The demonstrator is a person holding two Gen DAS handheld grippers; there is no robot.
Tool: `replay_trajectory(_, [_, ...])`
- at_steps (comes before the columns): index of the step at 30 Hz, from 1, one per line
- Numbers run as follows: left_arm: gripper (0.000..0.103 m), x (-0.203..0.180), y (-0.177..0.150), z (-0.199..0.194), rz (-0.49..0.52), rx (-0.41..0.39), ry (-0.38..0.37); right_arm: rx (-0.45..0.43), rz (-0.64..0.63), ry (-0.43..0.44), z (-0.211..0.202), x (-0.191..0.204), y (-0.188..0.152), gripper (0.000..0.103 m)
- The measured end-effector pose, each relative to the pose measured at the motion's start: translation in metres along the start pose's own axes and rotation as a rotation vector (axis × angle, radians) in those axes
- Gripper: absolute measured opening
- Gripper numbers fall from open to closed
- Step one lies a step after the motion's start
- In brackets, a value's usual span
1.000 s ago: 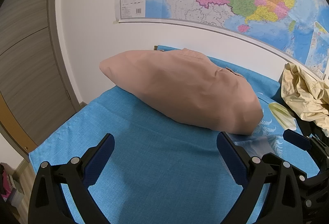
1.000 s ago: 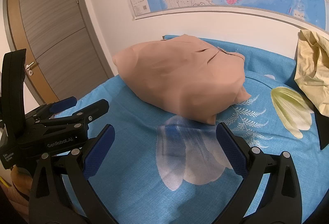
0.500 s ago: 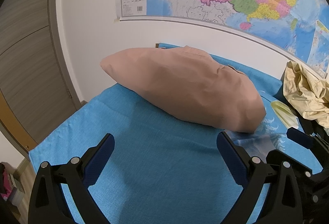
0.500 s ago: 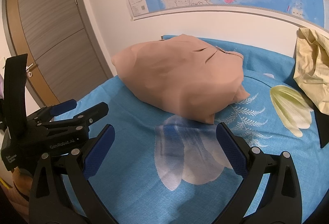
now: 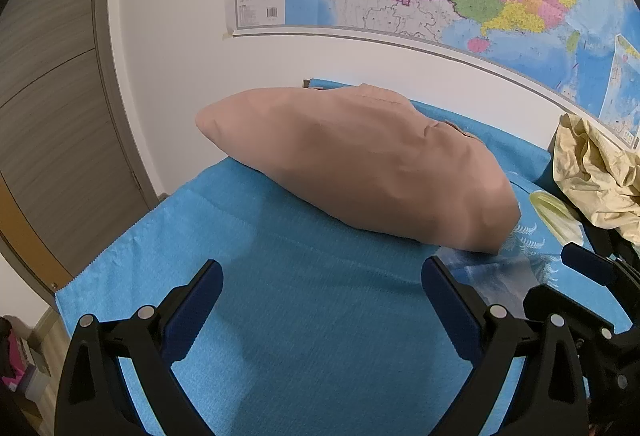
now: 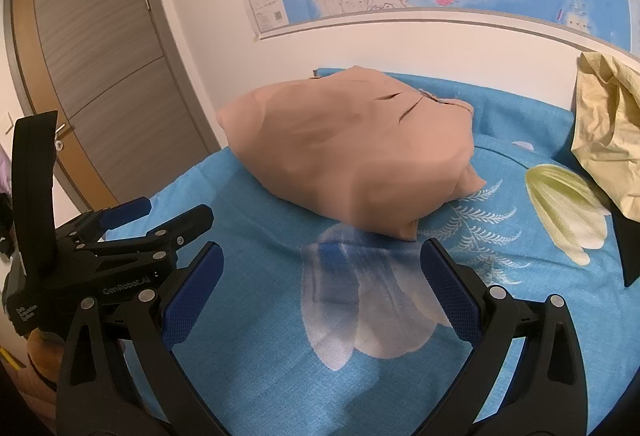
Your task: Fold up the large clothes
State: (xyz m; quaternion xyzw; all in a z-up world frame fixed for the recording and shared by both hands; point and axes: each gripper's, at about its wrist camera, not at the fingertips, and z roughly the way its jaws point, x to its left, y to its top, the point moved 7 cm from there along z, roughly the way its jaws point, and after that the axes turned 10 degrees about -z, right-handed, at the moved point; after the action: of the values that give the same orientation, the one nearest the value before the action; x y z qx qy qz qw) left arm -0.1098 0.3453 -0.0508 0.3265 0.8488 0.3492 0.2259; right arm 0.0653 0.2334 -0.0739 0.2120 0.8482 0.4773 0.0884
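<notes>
Both hand-held grippers wide, empty, ahead of them the tan garment (image 5: 360, 163) bundled.
Risk: left hand-held gripper (image 5: 320, 300) or right hand-held gripper (image 6: 320, 284) pinches several layers, or the blue sheet (image 5: 304, 316).

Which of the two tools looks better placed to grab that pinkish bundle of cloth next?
Probably the right tool: it is open, and the near corner of the pinkish bundle lies straight ahead. The left tool, also open, faces its long side.

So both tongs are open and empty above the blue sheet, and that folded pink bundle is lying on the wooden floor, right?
Not quite. The folded pink bundle lies on the blue sheet, not the floor; the right wrist view shows it. Both the left tongs and right tongs are indeed open and empty.
</notes>
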Motion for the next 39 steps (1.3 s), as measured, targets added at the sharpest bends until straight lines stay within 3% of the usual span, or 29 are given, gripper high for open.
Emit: replay_trajectory(39, [0.096,-0.0009,-0.0023,0.01,0.003,0.024,0.0,0.017,0.011,0.001,0.0052,0.0001,-0.0046,0.097])
